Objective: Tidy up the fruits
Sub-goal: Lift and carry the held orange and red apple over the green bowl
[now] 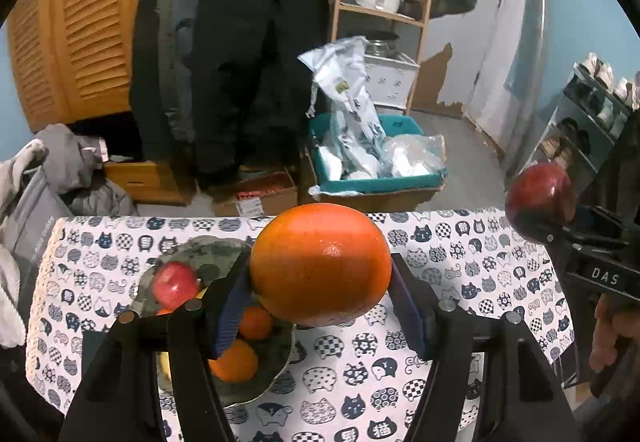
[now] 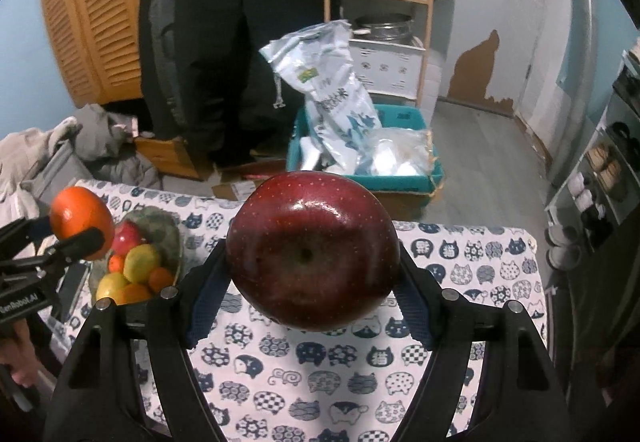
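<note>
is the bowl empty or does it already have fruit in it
Not empty. The bowl already holds a red apple, yellow-green fruits and small oranges, piled close to its rim.

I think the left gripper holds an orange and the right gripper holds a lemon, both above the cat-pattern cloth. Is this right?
Not quite. The left gripper does hold an orange, but the right gripper holds a dark red apple, not a lemon, as the right wrist view shows. Both are above the cat-pattern cloth.
</note>
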Tool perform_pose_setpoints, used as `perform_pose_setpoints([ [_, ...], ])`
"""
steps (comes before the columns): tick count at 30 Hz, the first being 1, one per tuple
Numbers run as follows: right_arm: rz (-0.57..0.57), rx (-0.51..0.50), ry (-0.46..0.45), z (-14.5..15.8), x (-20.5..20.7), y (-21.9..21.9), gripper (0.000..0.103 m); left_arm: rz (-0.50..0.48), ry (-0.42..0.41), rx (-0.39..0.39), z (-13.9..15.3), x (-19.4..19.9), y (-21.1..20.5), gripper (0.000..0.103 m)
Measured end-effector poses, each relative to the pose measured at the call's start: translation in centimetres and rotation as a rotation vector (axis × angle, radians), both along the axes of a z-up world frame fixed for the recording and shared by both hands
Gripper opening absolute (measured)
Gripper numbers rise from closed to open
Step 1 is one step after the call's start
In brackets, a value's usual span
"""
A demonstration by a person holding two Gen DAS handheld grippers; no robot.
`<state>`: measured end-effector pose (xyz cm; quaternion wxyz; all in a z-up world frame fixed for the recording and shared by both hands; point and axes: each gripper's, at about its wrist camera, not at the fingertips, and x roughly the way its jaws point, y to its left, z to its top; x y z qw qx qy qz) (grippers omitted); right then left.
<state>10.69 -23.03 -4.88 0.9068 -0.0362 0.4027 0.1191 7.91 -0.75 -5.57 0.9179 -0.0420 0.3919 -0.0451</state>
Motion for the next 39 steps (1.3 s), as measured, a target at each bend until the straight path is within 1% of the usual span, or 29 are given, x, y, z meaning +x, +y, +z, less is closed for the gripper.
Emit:
perform_pose_setpoints([
  [7,0.045,0.004,-0.008,0.5,-0.4,2.4,0.076,0.049,-0.010,0.010,0.2,-1.4,2.9,0.068],
  [12,0.085,0.003,-0.006,0.4,-0.3,4.8,0.076,0.100,0.006,-0.008,-0.6,-1.9,5.4,0.068],
  [16,0.118,0.013,0.011,-0.2,0.0,6.9,0.076,0.132,0.017,0.013,-1.3,-2.2,7.3,0.068],
  [29,0.240,0.031,0.090,-3.7,2.2,15.3,0.076,0.235,0.110,-0.006,-5.6,-2.0,13.6,0.068],
  [34,0.280,0.028,0.126,-5.5,3.1,17.9,0.076,0.255,0.152,-0.007,-7.5,-1.3,14.9,0.068],
  [39,0.310,0.020,0.183,-8.2,4.1,20.0,0.076,0.251,0.197,-0.020,-9.5,-0.3,15.4,0.068],
])
